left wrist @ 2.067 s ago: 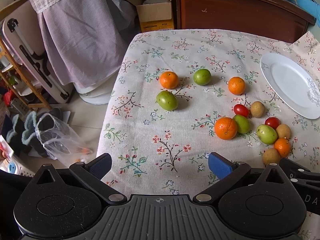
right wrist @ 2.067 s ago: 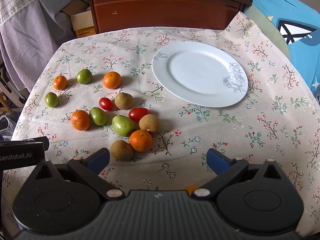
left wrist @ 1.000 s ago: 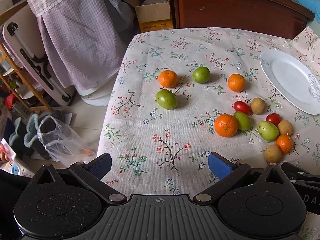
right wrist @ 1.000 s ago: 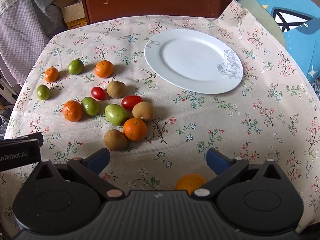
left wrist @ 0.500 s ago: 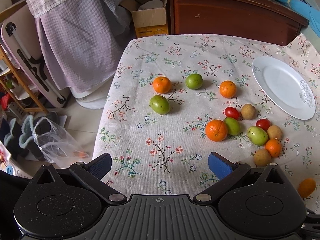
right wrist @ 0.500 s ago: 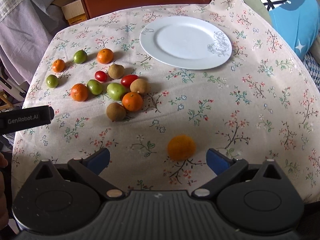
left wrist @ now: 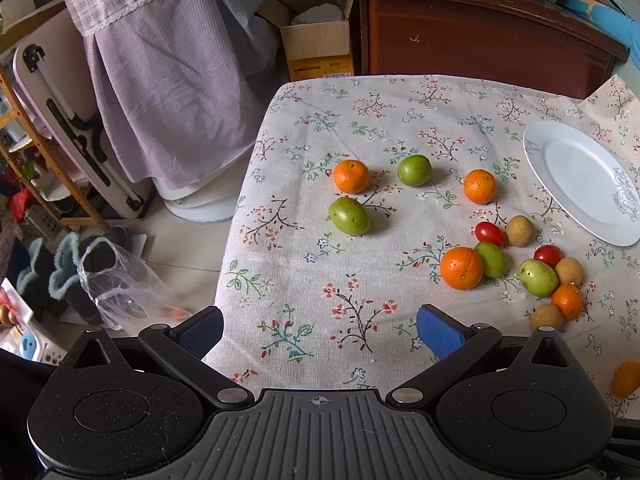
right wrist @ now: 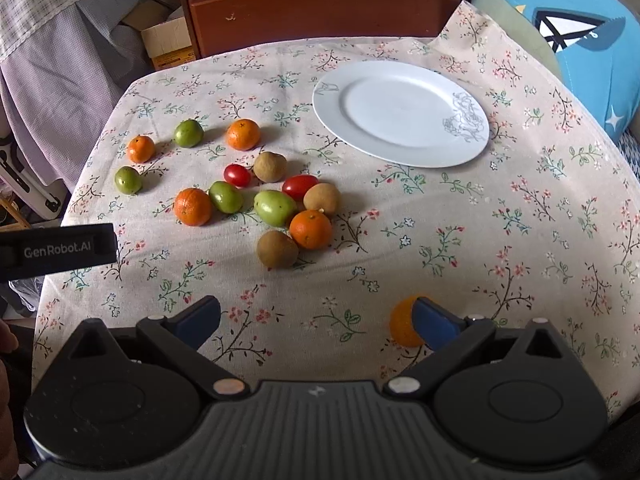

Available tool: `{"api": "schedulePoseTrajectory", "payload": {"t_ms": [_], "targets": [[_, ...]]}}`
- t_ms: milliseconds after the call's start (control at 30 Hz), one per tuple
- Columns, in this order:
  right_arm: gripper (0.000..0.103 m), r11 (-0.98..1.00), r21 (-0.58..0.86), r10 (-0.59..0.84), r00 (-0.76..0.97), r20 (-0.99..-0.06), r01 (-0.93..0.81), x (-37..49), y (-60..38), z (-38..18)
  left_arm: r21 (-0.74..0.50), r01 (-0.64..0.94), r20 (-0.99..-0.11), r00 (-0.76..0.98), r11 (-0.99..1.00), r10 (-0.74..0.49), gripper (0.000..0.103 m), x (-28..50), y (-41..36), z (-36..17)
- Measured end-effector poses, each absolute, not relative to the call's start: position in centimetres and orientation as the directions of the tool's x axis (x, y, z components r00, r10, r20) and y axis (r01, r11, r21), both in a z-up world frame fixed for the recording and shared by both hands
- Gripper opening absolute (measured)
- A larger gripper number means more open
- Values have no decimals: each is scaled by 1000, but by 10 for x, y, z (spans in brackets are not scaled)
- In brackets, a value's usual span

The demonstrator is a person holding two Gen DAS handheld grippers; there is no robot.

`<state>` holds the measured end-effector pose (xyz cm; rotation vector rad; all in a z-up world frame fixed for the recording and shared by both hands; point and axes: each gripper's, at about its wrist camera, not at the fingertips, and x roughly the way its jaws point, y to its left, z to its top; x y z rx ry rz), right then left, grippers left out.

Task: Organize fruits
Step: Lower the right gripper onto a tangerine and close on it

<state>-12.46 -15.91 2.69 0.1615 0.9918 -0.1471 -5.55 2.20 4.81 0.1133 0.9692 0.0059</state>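
Nearest, both the left gripper (left wrist: pixel 319 330) and the right gripper (right wrist: pixel 316 320) hang over the floral tablecloth (right wrist: pixel 440 248) with jaws spread wide and nothing between them, though a lone orange (right wrist: pixel 402 326) lies half hidden behind the right gripper's right fingertip and may be touching it. Farther out sits the main cluster: a brown fruit (right wrist: pixel 277 249) touching an orange mandarin (right wrist: pixel 311 229), with green fruits, cherry tomatoes and more mandarins spread leftward beyond. Farthest, the white plate (right wrist: pixel 400 112) lies bare, well apart from the fruit, before a wooden cabinet (right wrist: pixel 320 0).
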Motion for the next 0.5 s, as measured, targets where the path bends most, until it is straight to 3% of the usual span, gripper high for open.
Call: {"api": "schedulePoseTrajectory", "payload": {"t_ms": [200,333,500], "targets": [[101,980,40,-70,531,-845,193,-116,-158,23,109,61,-832,551,992,58,103,-54,20,43],[101,977,98,-22,547,-837,189,-117,-165,23,106,83,-831,555,991,42,103,-57,13,42],[100,989,24,-69,588,-806,149,-127,-174,32,81,111,-824,566,991,3,103,-59,10,44]]}}
